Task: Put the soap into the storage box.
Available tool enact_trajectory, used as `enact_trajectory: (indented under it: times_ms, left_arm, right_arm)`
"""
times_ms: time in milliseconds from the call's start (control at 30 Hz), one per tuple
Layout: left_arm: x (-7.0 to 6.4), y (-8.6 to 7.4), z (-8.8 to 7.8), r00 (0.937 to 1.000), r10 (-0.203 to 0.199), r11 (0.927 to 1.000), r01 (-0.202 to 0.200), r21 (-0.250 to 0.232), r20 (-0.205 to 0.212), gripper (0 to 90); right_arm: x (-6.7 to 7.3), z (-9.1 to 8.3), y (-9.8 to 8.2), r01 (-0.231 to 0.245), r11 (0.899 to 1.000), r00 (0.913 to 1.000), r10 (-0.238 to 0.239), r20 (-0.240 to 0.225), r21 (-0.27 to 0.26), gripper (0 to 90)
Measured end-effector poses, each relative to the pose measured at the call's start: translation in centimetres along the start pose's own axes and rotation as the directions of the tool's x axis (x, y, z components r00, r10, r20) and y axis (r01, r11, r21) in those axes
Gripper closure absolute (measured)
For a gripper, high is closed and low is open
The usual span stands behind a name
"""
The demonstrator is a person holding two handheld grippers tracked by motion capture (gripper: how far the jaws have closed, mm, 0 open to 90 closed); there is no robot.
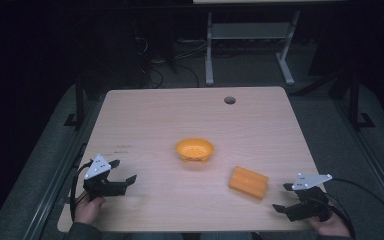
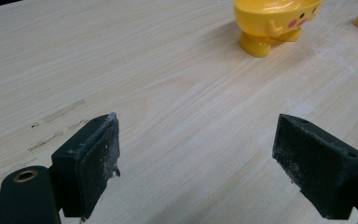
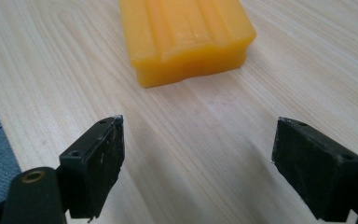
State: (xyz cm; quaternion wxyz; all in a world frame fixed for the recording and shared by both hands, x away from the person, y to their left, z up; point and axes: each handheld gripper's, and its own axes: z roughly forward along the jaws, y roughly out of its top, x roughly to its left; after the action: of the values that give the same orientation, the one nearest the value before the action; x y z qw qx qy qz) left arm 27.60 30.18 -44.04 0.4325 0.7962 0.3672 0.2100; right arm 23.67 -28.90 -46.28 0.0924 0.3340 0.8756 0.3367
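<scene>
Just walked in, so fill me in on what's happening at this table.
A person holds a gripper in each hand at a wooden table. Both are open and hold nothing. The right gripper points at an orange block just ahead of it. The left gripper faces a yellow bowl farther off. Neither thing is touched.

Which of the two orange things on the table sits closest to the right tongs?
The flat ridged orange block, just ahead of the right tongs; the footed yellow-orange bowl stands farther off, mid-table.
</scene>
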Motion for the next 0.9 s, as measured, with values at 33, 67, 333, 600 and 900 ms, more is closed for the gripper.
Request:
enact_trajectory:
  times_ms: [33,67,333,600,900]
  left_arm:
    - [0.0,0.0,0.0,1.0000,0.000,1.0000,0.000,0.000,0.000,14.1]
    - [0.0,0.0,0.0,1.0000,0.002,1.0000,-0.002,0.002,0.000,14.1]
    - [-0.1,0.0,-0.1,1.0000,0.003,1.0000,-0.003,-0.001,0.002,14.1]
    - [-0.1,0.0,0.0,1.0000,-0.007,0.9999,0.007,-0.010,0.000,14.1]
    - [-0.1,0.0,0.0,1.0000,-0.009,0.9999,0.009,-0.010,0.000,14.1]
  right_arm:
    - [0.0,0.0,0.0,0.002,1.000,1.0000,-0.002,0.000,-0.001,16.4]
    - [0.0,0.0,0.0,0.002,1.000,1.0000,-0.002,0.000,-0.001,16.4]
    - [0.1,0.0,0.6,0.017,1.000,0.9998,-0.018,0.006,0.014,16.5]
    - [0.3,-0.1,2.1,0.048,0.999,0.9988,-0.048,0.001,0.023,16.5]
    - [0.3,-0.1,3.4,0.061,0.997,0.9981,-0.060,-0.013,0.043,16.4]
